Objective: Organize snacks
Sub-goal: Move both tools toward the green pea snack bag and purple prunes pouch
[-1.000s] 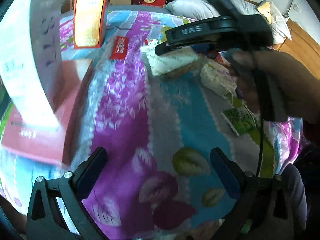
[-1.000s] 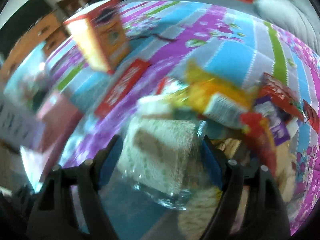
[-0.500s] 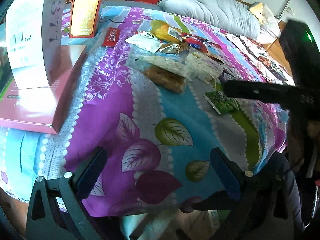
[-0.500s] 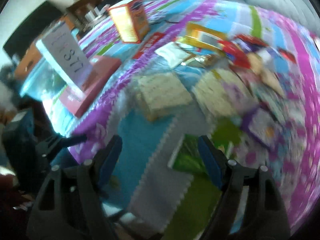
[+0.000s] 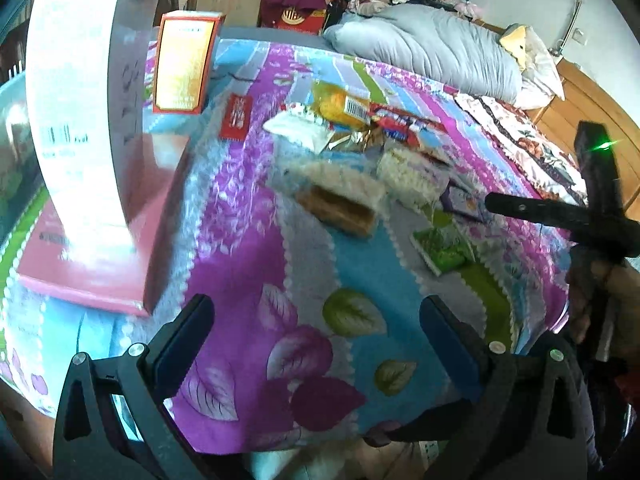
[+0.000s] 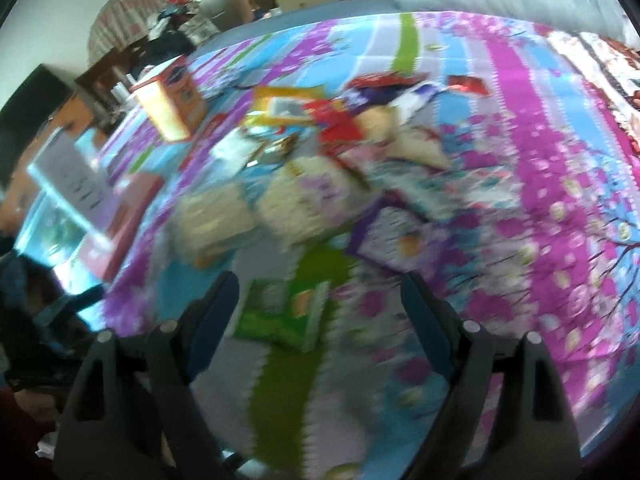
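Observation:
Several snack packets lie in a loose pile on a floral bedspread [image 5: 240, 208]. In the left wrist view a clear pack of rice cakes [image 5: 340, 192] is nearest, with a second white pack [image 5: 412, 176], a green packet [image 5: 442, 246], a yellow bag [image 5: 340, 104] and a red packet [image 5: 237, 117] around it. The pink box [image 5: 96, 248] with its white lid raised stands at the left. My left gripper [image 5: 316, 332] is open and empty, over the near edge of the bedspread. My right gripper [image 6: 316, 304] is open and empty just above the green packet [image 6: 280, 312]; this view is blurred.
An orange carton [image 5: 184, 68] stands upright at the back left. A grey pillow [image 5: 432, 48] lies at the head of the bed, with a wooden frame [image 5: 592, 100] at the right. The right-hand tool [image 5: 592, 208] shows at the right of the left wrist view.
My right gripper let go of the rice cake pack and pulled back toward the bed's near edge; the pack now lies on the bedspread. The left gripper drew back and stayed open.

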`<state>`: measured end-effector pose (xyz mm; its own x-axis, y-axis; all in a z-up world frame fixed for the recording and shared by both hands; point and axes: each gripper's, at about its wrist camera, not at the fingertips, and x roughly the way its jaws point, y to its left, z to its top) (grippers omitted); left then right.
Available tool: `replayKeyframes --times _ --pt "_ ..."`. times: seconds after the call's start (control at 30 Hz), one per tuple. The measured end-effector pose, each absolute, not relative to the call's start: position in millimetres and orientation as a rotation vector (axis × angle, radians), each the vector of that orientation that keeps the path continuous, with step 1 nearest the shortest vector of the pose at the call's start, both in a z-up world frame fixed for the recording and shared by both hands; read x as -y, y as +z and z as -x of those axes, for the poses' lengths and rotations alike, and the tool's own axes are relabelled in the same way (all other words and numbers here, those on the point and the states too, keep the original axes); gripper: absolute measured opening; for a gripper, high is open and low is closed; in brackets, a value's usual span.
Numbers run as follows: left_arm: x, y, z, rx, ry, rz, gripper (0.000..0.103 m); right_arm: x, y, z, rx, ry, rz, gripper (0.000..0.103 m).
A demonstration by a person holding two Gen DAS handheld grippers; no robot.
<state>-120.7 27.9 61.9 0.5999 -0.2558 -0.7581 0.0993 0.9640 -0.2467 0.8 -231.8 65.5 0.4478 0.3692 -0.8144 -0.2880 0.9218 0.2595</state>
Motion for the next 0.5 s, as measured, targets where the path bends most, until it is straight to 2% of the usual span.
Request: replayKeyframes --times 0.13,0.3,0.5 --pt "-25.8 71.3 113.7 -0.886 -0.22 0.193 0.103 240.6 60.4 -25.6 -1.037 0.399 0.041 0.084" --pt "-26.0 76.8 107.6 -0.887 -0.235 0.202 0.103 248.4 37.9 -43.6 -1.131 0.476 0.229 0.084" --pt "-10.6 76.7 100.2 -0.905 -0.321 0.167 0.101 228.5 30.4 -52.7 -1.139 0.644 0.335 0.083"
